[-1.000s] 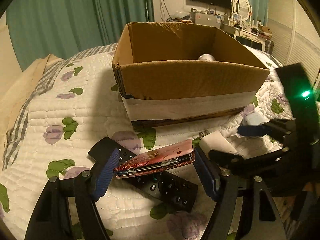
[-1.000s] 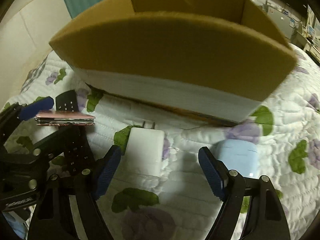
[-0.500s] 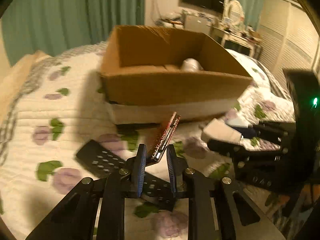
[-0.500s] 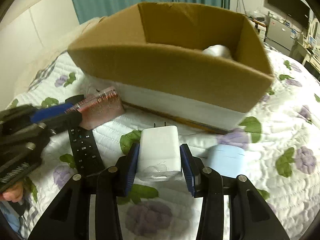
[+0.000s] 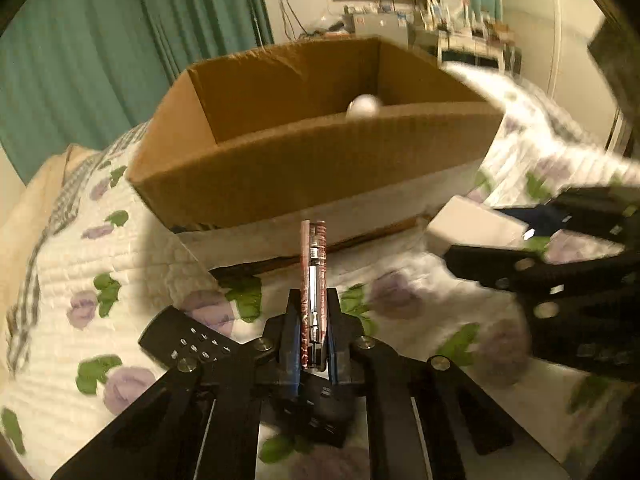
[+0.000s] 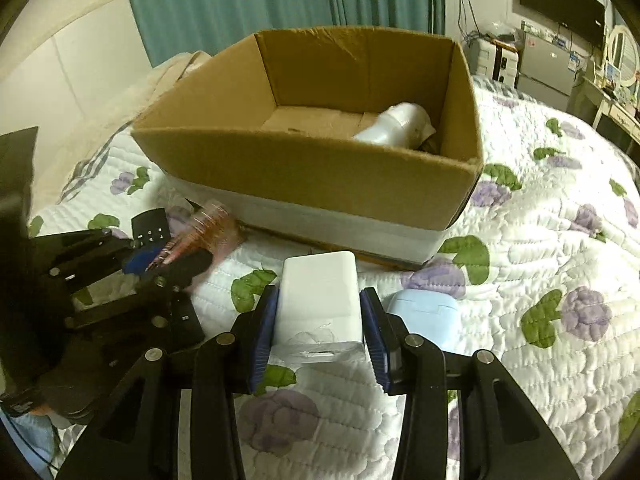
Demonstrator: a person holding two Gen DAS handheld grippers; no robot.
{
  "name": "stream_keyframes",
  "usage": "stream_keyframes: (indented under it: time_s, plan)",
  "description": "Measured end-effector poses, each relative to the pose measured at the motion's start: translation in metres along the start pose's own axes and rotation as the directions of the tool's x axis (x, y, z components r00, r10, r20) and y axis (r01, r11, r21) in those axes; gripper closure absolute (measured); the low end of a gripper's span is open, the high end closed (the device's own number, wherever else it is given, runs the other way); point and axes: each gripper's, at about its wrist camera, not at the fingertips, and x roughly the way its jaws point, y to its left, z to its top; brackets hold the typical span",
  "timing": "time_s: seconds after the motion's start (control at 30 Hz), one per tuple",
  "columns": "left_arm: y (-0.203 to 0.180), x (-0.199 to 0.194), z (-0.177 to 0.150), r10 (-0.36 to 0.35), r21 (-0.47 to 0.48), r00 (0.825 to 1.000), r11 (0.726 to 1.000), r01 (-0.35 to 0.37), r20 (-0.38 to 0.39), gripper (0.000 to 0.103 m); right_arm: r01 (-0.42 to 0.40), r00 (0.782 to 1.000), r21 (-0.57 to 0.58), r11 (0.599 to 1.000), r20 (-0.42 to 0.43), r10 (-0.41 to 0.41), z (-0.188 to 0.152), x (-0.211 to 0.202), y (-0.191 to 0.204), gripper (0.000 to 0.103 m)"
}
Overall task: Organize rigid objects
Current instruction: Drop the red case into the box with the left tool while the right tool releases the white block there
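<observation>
My left gripper (image 5: 313, 332) is shut on a thin red patterned case (image 5: 314, 280), held on edge above the quilt, in front of the open cardboard box (image 5: 304, 168). My right gripper (image 6: 318, 320) is shut on a white power adapter (image 6: 318, 304), lifted in front of the box (image 6: 320, 176). The adapter also shows at the right of the left wrist view (image 5: 472, 228). The red case shows blurred at the left of the right wrist view (image 6: 204, 232). A white object (image 6: 396, 124) lies inside the box.
A black remote (image 5: 188, 344) lies on the flowered quilt (image 6: 560, 240) under the left gripper. A light blue earbud case (image 6: 428, 316) lies on the quilt just right of the right gripper. Green curtains hang behind the box; furniture stands at the far right.
Both grippers closed, the left on the red case and the right on the white adapter, and lifted them off the quilt. The case turned from flat to on edge.
</observation>
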Motion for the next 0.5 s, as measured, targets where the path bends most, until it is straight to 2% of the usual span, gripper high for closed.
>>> stream_keyframes:
  time_s: [0.23, 0.4, 0.5]
  plan:
    - [0.002, -0.059, 0.02, -0.006, -0.069, 0.994, 0.997, 0.014, 0.108, 0.093, 0.01, 0.993, -0.037, 0.999, 0.114, -0.005, 0.02, -0.052, 0.007, 0.062]
    - [0.012, -0.09, 0.057, 0.035, -0.121, 0.979, 0.993, -0.011, 0.199, 0.093, 0.026, 0.976, -0.034, 0.999, 0.217, -0.018, 0.05, -0.093, -0.001, 0.062]
    - [0.017, -0.097, 0.076, 0.056, -0.137, 0.972, 0.99, -0.024, 0.228, 0.093, 0.051, 0.963, -0.048, 0.998, 0.269, -0.036, 0.071, -0.111, -0.003, 0.062]
